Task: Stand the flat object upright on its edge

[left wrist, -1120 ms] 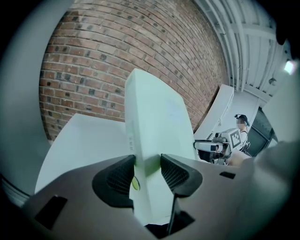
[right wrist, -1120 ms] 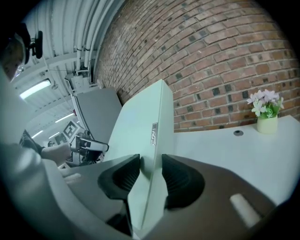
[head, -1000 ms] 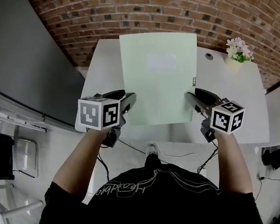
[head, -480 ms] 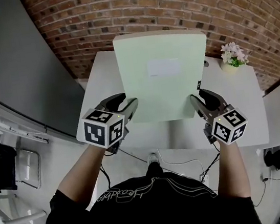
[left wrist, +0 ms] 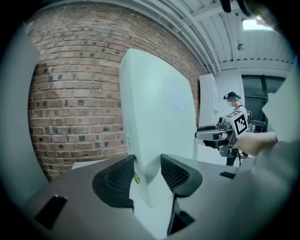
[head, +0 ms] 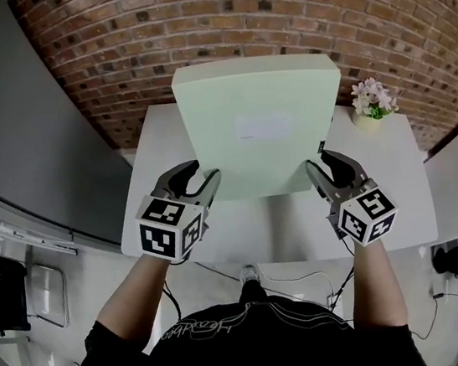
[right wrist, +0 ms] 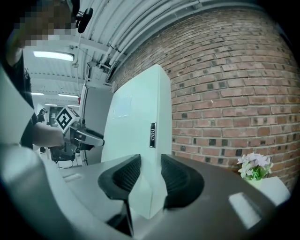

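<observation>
A pale green flat box (head: 263, 122) with a white label is held up above the white table (head: 399, 188), its face tilted toward me. My left gripper (head: 203, 181) is shut on its lower left corner, and my right gripper (head: 320, 169) is shut on its lower right corner. In the left gripper view the box (left wrist: 154, 117) rises steeply from between the jaws of the left gripper (left wrist: 147, 173). In the right gripper view the box's edge (right wrist: 157, 126) stands between the pads of the right gripper (right wrist: 146, 176). The far side of the box is hidden.
A small pot of white flowers (head: 371, 99) stands at the table's far right, close to the box's right edge. A brick wall (head: 406, 1) runs behind the table. A dark panel (head: 18, 123) lies to the left, with cables on the floor below.
Both grippers have risen and rolled, still holding the box. The box has tipped from lying nearly flat to a steeper tilt, its top edge now higher against the brick wall.
</observation>
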The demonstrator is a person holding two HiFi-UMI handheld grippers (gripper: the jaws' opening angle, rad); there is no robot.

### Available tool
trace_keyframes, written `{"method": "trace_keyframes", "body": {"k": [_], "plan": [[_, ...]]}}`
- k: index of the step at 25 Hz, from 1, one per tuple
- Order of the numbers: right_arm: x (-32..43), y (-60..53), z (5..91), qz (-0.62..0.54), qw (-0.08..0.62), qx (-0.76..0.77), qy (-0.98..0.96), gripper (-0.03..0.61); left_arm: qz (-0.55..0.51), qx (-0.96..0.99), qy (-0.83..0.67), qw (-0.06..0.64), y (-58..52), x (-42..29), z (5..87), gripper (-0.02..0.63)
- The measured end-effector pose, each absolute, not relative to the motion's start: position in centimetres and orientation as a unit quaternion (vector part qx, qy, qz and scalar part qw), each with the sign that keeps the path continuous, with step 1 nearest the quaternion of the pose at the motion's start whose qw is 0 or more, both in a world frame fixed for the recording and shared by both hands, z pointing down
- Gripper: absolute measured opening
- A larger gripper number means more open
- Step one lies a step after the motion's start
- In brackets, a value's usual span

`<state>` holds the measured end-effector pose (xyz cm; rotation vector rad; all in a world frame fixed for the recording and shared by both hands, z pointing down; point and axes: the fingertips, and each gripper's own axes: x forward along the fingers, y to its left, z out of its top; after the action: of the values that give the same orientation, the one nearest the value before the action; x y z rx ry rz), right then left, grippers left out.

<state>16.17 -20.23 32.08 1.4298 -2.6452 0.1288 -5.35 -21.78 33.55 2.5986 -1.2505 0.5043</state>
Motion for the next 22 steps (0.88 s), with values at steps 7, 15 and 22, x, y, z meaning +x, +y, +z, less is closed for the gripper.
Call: {"method": "trace_keyframes", "body": {"k": [7, 15, 22], "plan": [[16.9, -23.6, 32.3, 0.034, 0.064, 0.475, -0.877, 0.143, 0.172, 0.881, -0.435, 0.068, -25.2, -4.6, 33.2, 0.181], [17.8, -27.9, 33.0, 0.033, 0.074, 0.475, -0.876, 0.139, 0.181, 0.878, -0.44, 0.039, -29.4, -3.7, 33.4, 0.181], [18.0, -31.4, 35.2, 0.044, 0.089, 0.475, -0.874, 0.137, 0.197, 0.873, -0.445, 0.039, -32.6, -3.5, 35.7, 0.179]]}}
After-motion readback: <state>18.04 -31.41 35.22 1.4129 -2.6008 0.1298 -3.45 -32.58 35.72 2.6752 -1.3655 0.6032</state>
